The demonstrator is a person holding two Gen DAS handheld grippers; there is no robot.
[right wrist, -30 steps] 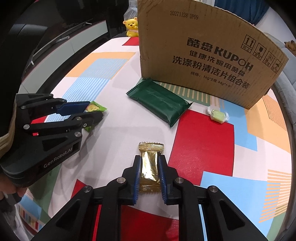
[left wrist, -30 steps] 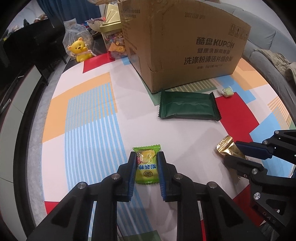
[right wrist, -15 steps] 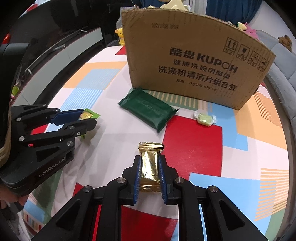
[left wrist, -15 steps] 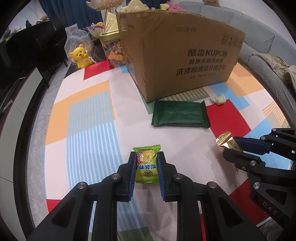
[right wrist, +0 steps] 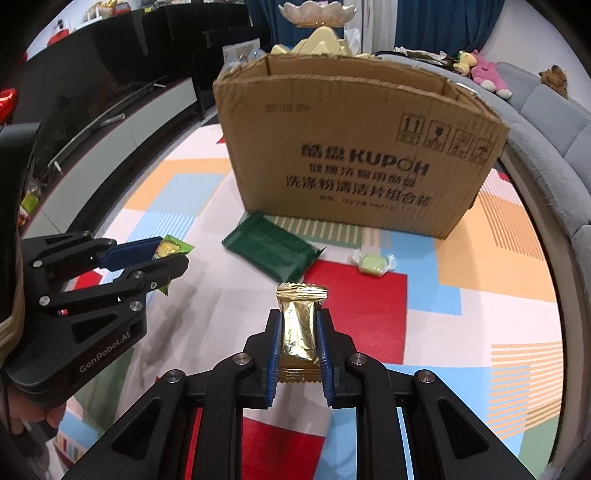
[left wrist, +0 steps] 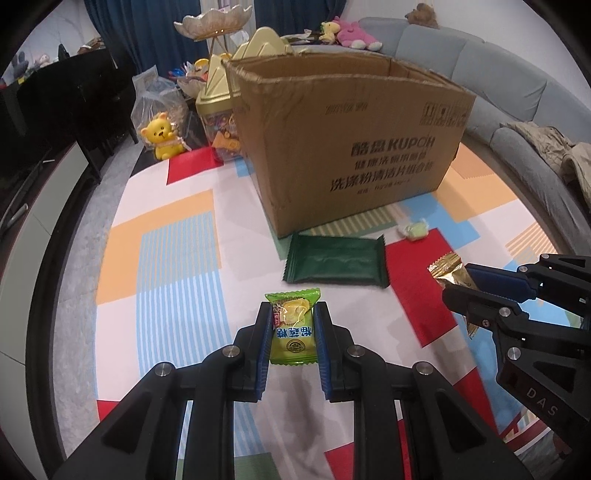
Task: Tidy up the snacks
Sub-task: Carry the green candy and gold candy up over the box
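My left gripper [left wrist: 292,314] is shut on a green and yellow candy packet [left wrist: 293,328], held above the colourful mat. My right gripper [right wrist: 298,321] is shut on a gold foil snack packet [right wrist: 300,325], also lifted off the mat. Each gripper shows in the other view: the right gripper [left wrist: 452,278] with the gold packet [left wrist: 448,267] at the right, the left gripper [right wrist: 173,254] with the green packet [right wrist: 173,247] at the left. An open brown cardboard box [left wrist: 351,147] [right wrist: 354,147] stands ahead. A dark green packet [left wrist: 334,264] [right wrist: 273,251] and a small pale green candy [left wrist: 415,229] [right wrist: 373,261] lie before it.
A yellow bear toy [left wrist: 162,134] in a clear bag, a gold-lidded candy jar [left wrist: 218,110] and a shell-shaped dish [left wrist: 212,26] stand left of and behind the box. A grey sofa [left wrist: 517,96] curves along the right, and a dark TV cabinet [right wrist: 110,107] runs along the left.
Both grippers have risen with their packets still gripped. The box's open top has come into view, and the mat and lying snacks look farther below.
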